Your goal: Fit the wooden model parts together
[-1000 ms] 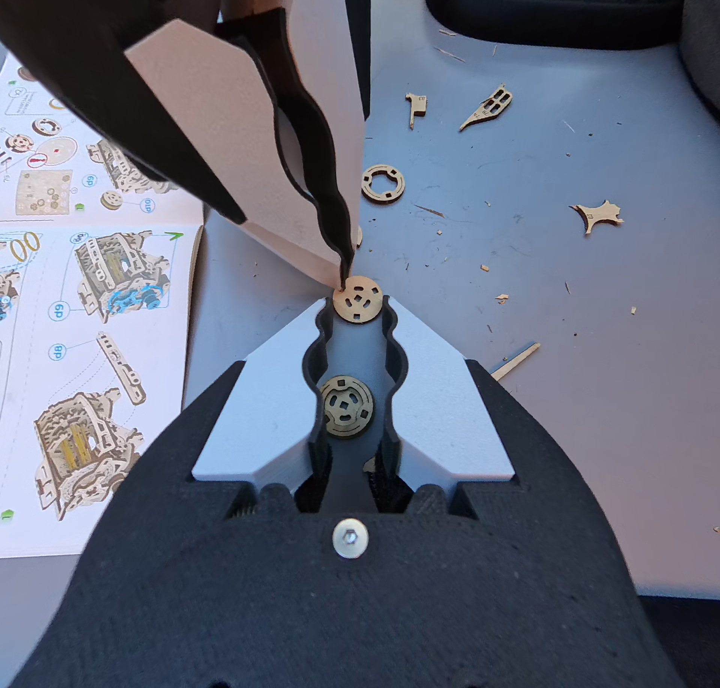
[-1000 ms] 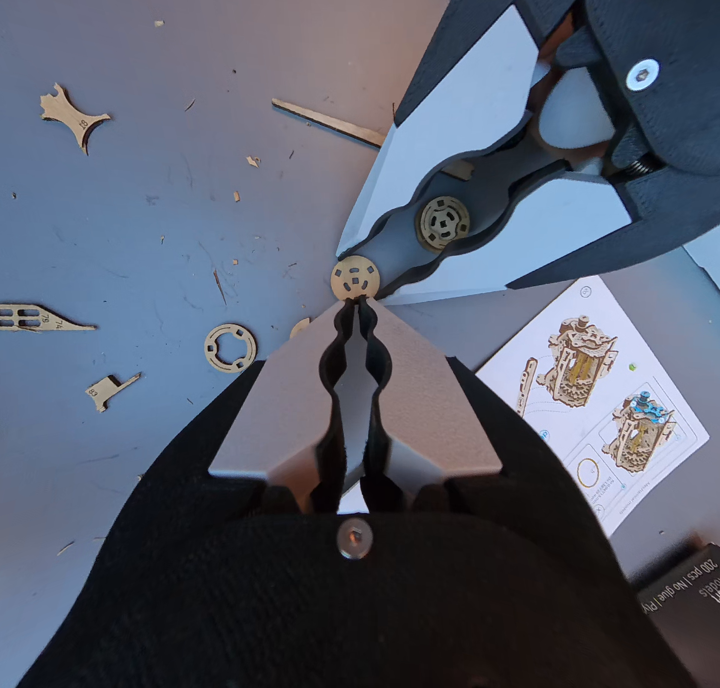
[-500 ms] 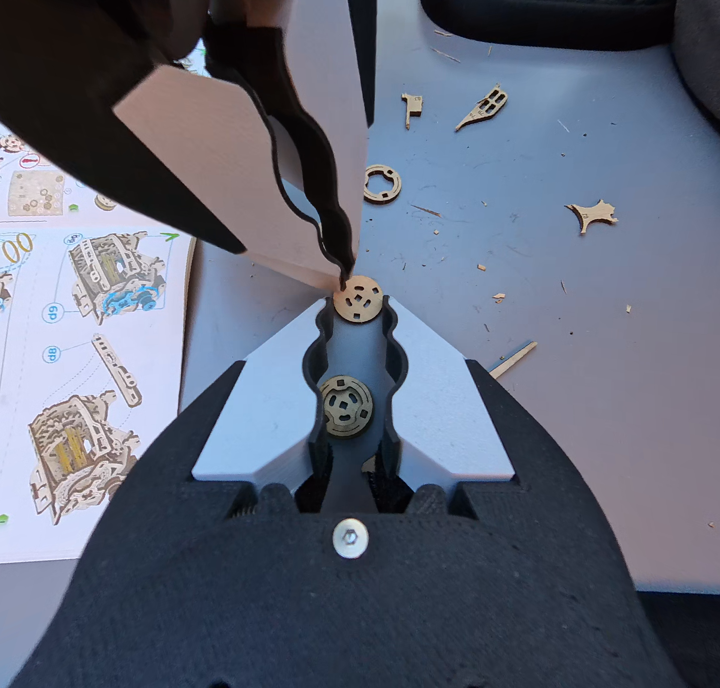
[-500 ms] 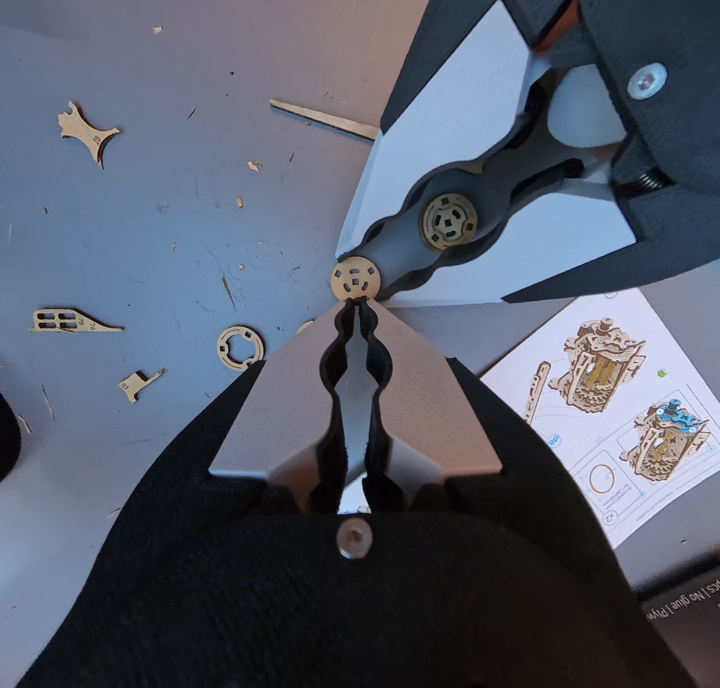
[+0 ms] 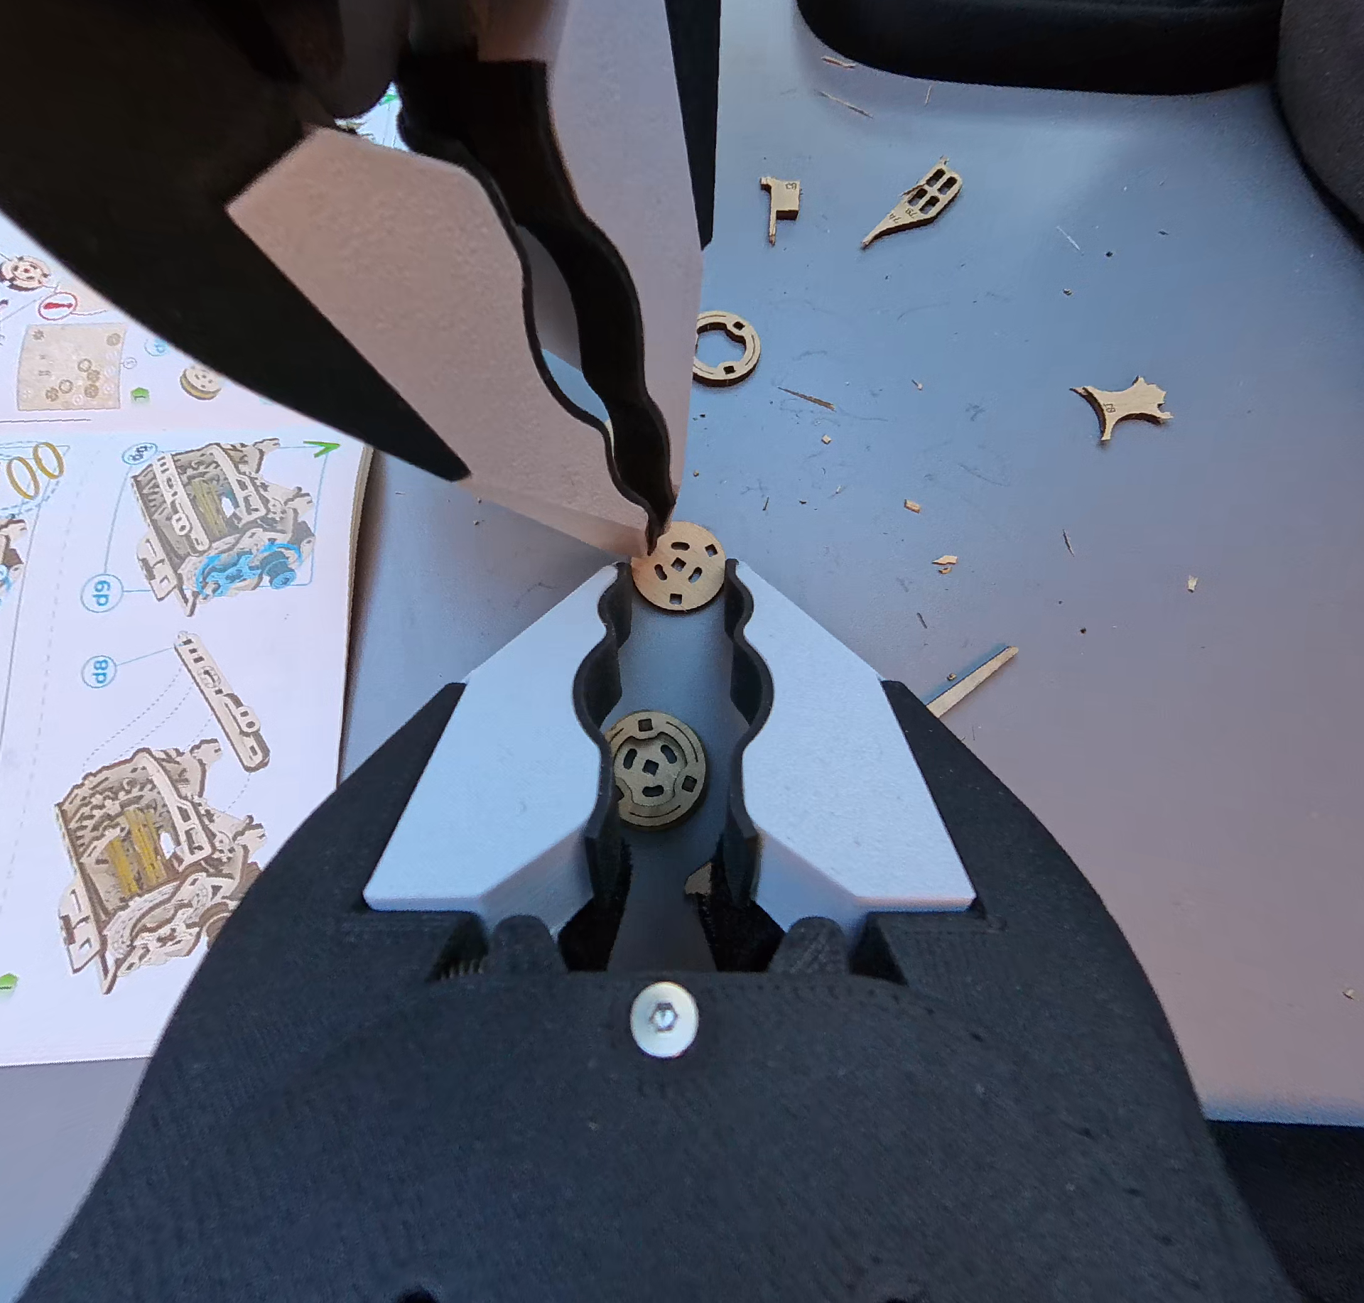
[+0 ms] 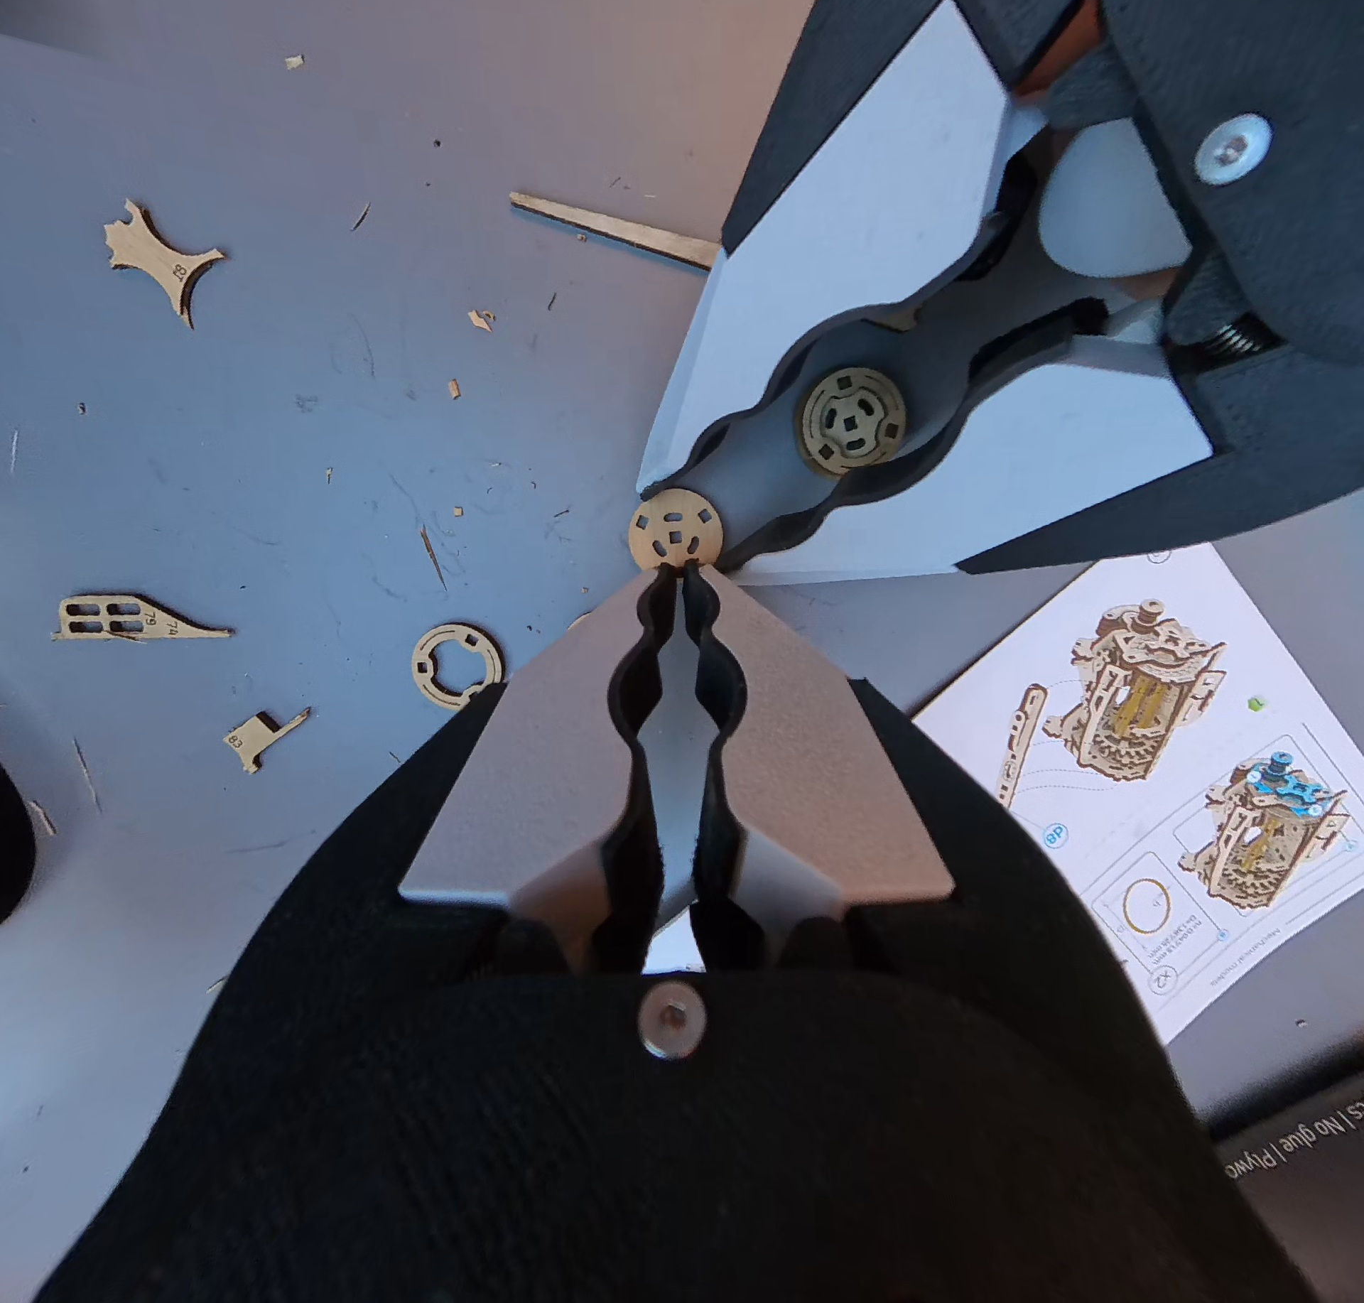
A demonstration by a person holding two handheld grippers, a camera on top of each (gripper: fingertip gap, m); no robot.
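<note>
A small pale wooden disc [image 5: 679,566] with cut-out slots sits between the tips of my left gripper [image 5: 679,575], which is shut on its edges just above the grey table [image 5: 1107,825]. My right gripper [image 6: 679,568] comes in from the upper left of the left wrist view [image 5: 657,529]. It is almost fully shut, and its tips touch the rim of the disc [image 6: 675,529]. A darker ringed wooden disc [image 5: 657,777] lies in the gap farther back between the left fingers. It also shows in the right wrist view [image 6: 849,422]. I cannot tell whether it rests on the table or is wedged.
Loose wooden pieces lie around: a flat ring [image 5: 727,348], a star-like piece [image 5: 1122,411], a windowed wedge [image 5: 915,201], a small flag-shaped piece [image 5: 781,205] and a thin strip [image 5: 970,677]. An instruction sheet [image 5: 147,677] lies left. A black padded object [image 5: 1033,5] is at the far edge. The tips of both grippers are at nearly the same place. The star-like piece [image 5: 1122,411] is about 12 cm from my left fingertips.
Both grippers stay on the pale disc. The right gripper has tilted a little, so the table and sheet shift slightly in its view. Nothing was let go or taken.
</note>
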